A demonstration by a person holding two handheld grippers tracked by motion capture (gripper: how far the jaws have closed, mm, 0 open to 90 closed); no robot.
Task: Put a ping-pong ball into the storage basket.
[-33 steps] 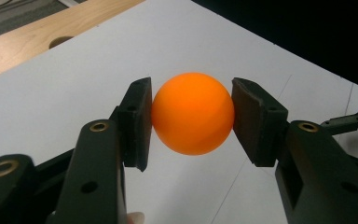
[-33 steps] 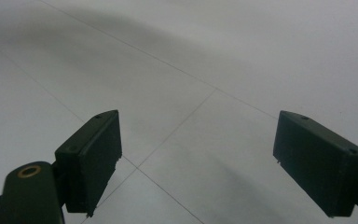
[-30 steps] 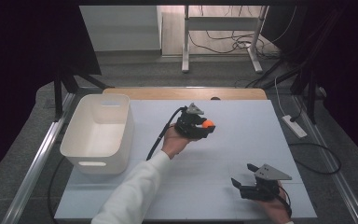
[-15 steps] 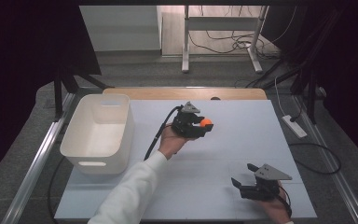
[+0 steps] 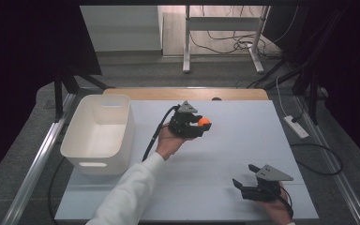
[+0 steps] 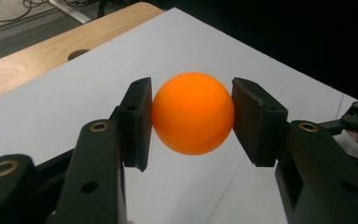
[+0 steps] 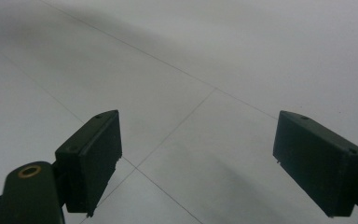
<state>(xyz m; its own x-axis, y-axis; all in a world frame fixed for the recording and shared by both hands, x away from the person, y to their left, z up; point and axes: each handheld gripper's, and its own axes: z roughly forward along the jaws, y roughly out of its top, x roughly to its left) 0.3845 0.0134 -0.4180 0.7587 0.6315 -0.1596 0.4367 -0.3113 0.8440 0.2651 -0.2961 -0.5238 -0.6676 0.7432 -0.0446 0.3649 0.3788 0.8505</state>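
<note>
Probably a lab recording bay: white-topped worktable (image 5: 243, 140), black curtains (image 5: 23, 56) around, loose cables (image 5: 225, 40) on grey floor (image 5: 168, 70).

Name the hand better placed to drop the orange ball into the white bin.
Left: the left gripper already clamps the orange ball, nearer the white bin; the right gripper is open near the table's front.

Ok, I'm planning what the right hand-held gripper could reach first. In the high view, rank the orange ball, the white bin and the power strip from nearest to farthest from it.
From the right hand-held gripper, at the table's near right:
1. Orange ball, mid-table, clamped in the left hand-held gripper.
2. Power strip, on the floor off the table's right edge; close to the ball's distance, so hard to call.
3. White bin, far left.
</note>
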